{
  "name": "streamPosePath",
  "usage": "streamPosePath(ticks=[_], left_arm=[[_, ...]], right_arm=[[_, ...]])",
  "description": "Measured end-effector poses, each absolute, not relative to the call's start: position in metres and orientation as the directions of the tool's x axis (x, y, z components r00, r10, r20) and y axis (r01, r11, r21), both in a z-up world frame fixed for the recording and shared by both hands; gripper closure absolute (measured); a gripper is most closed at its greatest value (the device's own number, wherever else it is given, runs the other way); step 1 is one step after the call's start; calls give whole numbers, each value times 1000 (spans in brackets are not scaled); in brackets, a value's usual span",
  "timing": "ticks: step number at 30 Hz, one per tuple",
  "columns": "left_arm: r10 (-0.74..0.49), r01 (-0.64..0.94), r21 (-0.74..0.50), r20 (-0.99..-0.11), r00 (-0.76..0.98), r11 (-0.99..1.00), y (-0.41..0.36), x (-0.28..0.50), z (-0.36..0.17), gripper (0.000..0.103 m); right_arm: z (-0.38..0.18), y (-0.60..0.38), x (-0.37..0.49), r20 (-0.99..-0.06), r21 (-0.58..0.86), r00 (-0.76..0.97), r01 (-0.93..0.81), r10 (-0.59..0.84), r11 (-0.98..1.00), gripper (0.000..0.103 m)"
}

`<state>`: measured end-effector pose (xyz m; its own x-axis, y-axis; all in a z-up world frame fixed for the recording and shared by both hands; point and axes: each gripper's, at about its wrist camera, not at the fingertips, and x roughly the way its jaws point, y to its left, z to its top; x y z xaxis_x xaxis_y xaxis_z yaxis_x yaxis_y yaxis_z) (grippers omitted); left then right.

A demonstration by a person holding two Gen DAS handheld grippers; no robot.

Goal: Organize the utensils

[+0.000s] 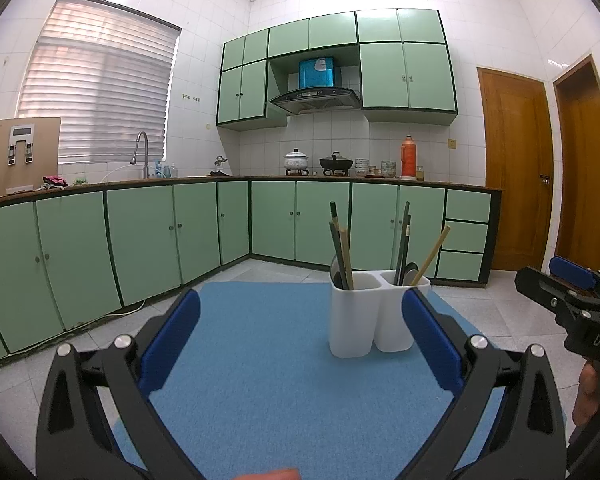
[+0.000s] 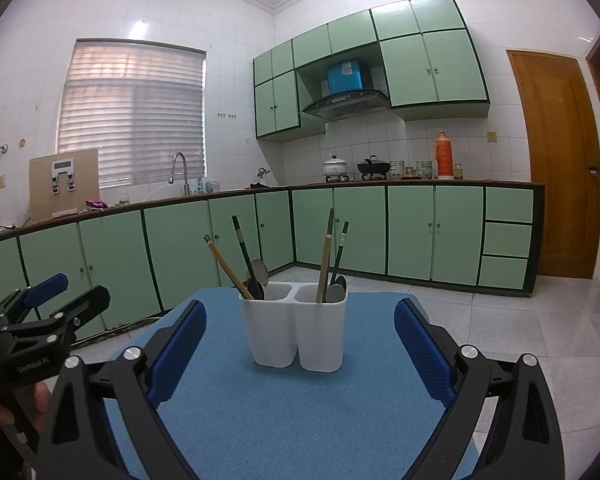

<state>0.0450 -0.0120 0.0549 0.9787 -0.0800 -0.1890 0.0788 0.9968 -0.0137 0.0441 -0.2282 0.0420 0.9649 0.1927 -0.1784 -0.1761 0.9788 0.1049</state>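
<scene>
Both grippers, left gripper (image 1: 300,336) and right gripper (image 2: 300,340), are hovering wide open, empty, facing the utensil holder (image 2: 296,328); only the right view is showing spoons (image 2: 260,272) in both compartments.

1. Blue mat (image 1: 260,360), on the surface.
2. Green cabinets (image 1: 140,240).
3. Orange thermos (image 1: 409,156).
4. White pot (image 1: 296,159); black wok (image 1: 335,162).
5. Faucet (image 1: 141,152).
6. Wooden door (image 1: 516,172).
7. Window blind (image 1: 100,88).

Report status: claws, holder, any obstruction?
Left claw open, empty. Right claw open, empty. Holder upright on mat, utensils in both cups. Nothing blocking.
</scene>
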Motion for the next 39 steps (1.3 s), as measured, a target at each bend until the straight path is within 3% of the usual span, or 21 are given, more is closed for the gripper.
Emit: streamPosePath(ticks=[39], left_arm=[[-85,85,-8,-194,977,996,-12,42,55,5]], right_arm=[[39,-220,47,-190,90,959,-196,210,976,10]])
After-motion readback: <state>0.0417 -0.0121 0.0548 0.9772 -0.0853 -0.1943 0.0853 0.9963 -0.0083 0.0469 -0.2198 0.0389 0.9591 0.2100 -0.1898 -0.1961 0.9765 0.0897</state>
